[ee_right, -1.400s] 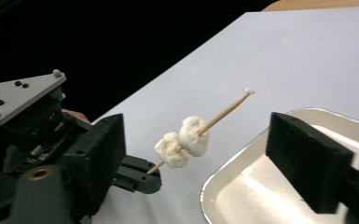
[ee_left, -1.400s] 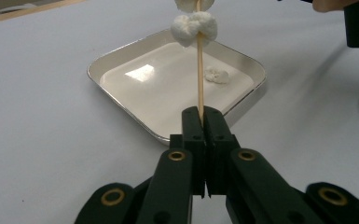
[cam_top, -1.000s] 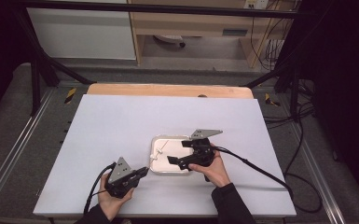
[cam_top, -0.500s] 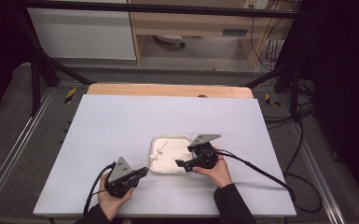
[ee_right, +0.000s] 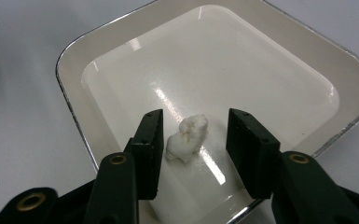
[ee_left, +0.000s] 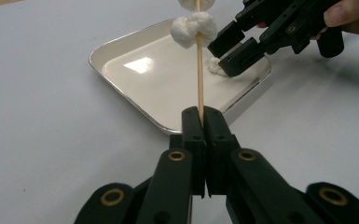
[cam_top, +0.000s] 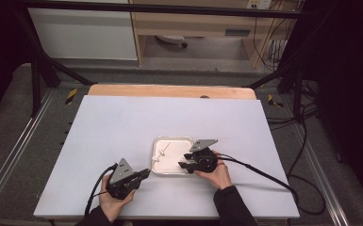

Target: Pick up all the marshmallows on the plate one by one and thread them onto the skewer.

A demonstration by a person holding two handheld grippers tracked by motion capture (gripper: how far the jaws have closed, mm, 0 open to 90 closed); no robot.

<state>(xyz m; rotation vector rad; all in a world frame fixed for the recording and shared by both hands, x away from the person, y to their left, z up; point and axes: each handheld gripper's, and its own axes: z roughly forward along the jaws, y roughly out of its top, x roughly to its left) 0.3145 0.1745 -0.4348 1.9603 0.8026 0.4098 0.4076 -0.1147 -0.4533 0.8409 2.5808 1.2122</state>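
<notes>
Marshmallow piece (ee_right: 187, 137), small, white and lumpy, lies loose in the shallow white tray (ee_right: 335, 70) near the tray's right edge, on the white surface (cam_top: 122, 127). Right gripper (ee_right: 193, 140) has its fingers (ee_right: 150, 140) apart on either side of the piece; they have just been closing, with the piece between them, and neither pad presses on it yet. Judged very light, soft and spongy, likely a little tacky: it should squash rather than slip, so a gentle pinch across the thicker middle seems best, leaving a free face for the skewer point. Left gripper (ee_left: 200, 122) fingers are clamped together on the lower end of a thin wooden skewer (ee_left: 198, 70), held upright beside the tray, with marshmallows (ee_left: 193, 28) already threaded near its top. Skewer judged stiff but slender, snappable under side load.
</notes>
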